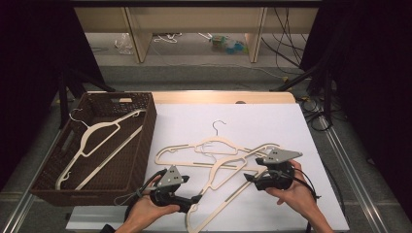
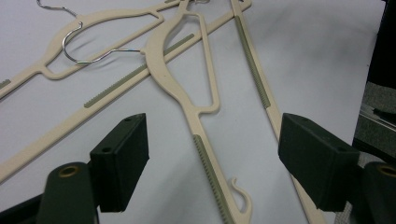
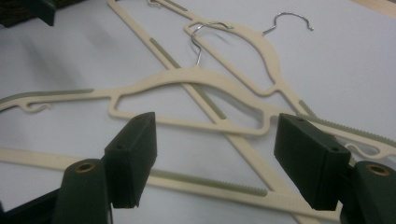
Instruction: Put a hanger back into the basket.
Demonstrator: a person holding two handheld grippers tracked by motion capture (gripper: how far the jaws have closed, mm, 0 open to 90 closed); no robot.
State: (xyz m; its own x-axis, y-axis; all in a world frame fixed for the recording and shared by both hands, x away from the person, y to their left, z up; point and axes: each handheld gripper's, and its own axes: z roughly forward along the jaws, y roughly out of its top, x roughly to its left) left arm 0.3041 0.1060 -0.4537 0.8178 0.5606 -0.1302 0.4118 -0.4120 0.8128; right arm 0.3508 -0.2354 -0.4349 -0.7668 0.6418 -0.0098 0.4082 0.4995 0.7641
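Note:
Two cream plastic hangers with metal hooks lie crossed on the white table top (image 1: 272,121). The flat hanger (image 1: 170,150) points its hook away from me. The tilted hanger (image 1: 228,162) runs diagonally toward the front edge. My left gripper (image 1: 195,199) is open by the tilted hanger's lower end. In the left gripper view its jaws (image 2: 217,140) straddle that hanger's ribbed arm (image 2: 205,154) without touching it. My right gripper (image 1: 248,177) is open at the other end, its jaws (image 3: 217,140) low over the tilted hanger (image 3: 187,77) and its bottom bar.
A brown wicker basket (image 1: 145,131) stands at the table's left with a third cream hanger (image 1: 97,133) inside. Black stand legs and cables flank the table. Beyond the far edge is floor with a shelf unit (image 1: 141,43).

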